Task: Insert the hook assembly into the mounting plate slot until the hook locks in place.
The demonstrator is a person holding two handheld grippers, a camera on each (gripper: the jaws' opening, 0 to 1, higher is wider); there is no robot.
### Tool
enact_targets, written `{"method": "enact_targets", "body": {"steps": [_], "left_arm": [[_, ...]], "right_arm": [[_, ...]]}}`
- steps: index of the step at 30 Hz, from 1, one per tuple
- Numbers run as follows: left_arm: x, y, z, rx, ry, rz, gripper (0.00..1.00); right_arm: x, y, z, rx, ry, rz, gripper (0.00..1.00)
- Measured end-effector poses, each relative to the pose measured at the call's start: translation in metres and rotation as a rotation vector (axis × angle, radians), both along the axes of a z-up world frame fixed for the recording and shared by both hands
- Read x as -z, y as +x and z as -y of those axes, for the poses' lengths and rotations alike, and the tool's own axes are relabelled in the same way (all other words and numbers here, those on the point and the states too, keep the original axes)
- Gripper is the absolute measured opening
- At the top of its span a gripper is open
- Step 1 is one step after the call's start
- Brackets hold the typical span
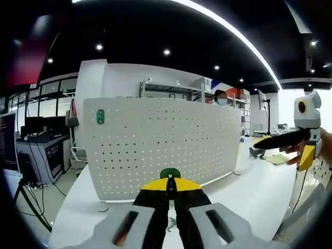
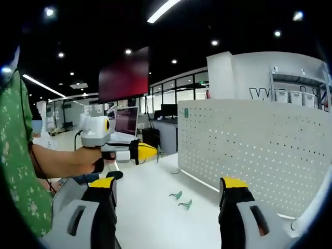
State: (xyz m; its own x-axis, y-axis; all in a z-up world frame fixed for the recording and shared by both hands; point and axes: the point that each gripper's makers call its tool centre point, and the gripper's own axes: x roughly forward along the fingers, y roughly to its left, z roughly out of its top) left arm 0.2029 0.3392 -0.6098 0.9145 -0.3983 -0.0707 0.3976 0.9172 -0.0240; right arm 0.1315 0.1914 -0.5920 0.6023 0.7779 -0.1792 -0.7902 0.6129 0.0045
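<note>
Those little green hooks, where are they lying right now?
In the right gripper view, two green hooks lie loose on the white table, just in front of the white pegboard, between the gripper's open fingers.

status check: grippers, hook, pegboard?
Left gripper shut on green hook, facing white pegboard. Right gripper open, empty. Two spare hooks lie on the table. Path looks clear.
</note>
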Motion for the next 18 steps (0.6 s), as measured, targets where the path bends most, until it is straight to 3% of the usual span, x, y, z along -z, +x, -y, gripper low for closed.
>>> {"method": "enact_targets", "body": {"steps": [12, 18], "left_arm": [[-0.022, 0.010, -0.012, -0.033, -0.012, 0.013, 0.02], [-0.037, 0.025, -0.017, -0.048, -0.031, 0.028, 0.02]], "right_arm": [[-0.034, -0.001, 0.033, 0.020, 0.041, 0.032, 0.83], [-0.052, 0.005, 0.044, 0.052, 0.069, 0.063, 0.83]]}}
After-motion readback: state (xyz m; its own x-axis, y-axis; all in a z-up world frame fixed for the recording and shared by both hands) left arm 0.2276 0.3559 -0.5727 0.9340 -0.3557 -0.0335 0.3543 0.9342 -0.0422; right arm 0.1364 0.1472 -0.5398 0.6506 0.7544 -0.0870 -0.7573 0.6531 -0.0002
